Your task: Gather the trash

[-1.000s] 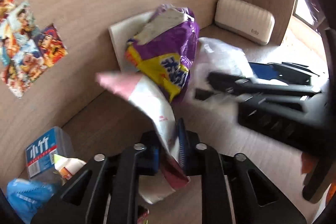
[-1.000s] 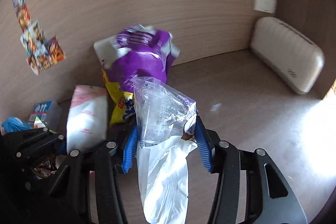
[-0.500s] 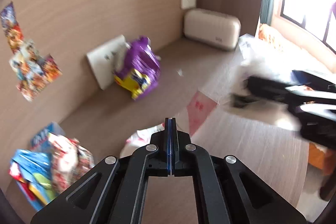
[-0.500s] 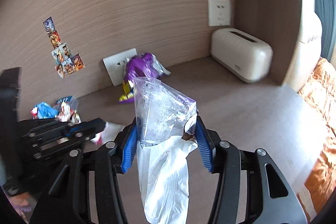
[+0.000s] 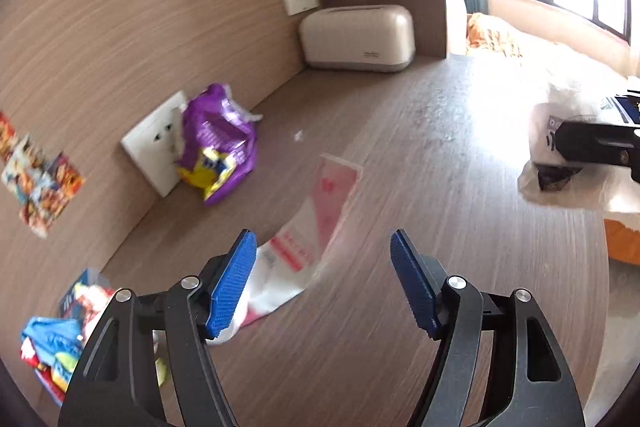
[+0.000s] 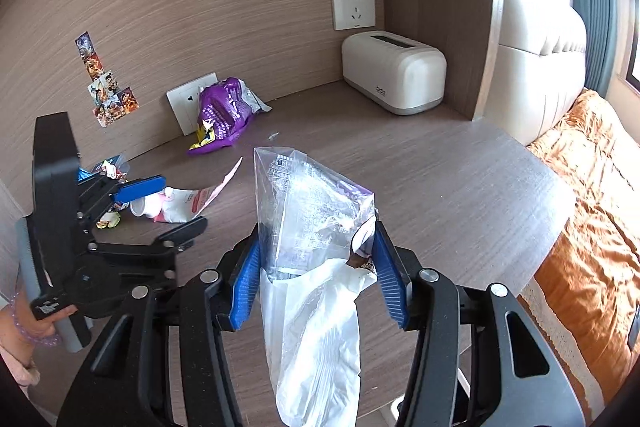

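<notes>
Left gripper (image 5: pixel 324 279) jaws opening, nothing between them; pink-white wrapper (image 5: pixel 316 227) lies on the desk just beyond. Right gripper (image 6: pixel 316 267) clamps clear bag (image 6: pixel 312 223). Risk: flat wrapper slips the pads.

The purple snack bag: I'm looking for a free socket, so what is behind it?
Behind the purple snack bag a white socket plate leans against the wood wall. Its left part shows with holes; the bag covers the rest, so any further sockets are hidden.

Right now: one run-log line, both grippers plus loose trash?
left gripper: opening, empty | right gripper: shut on clear plastic bag | pink-white wrapper: on desk | purple snack bag: against wall socket
</notes>
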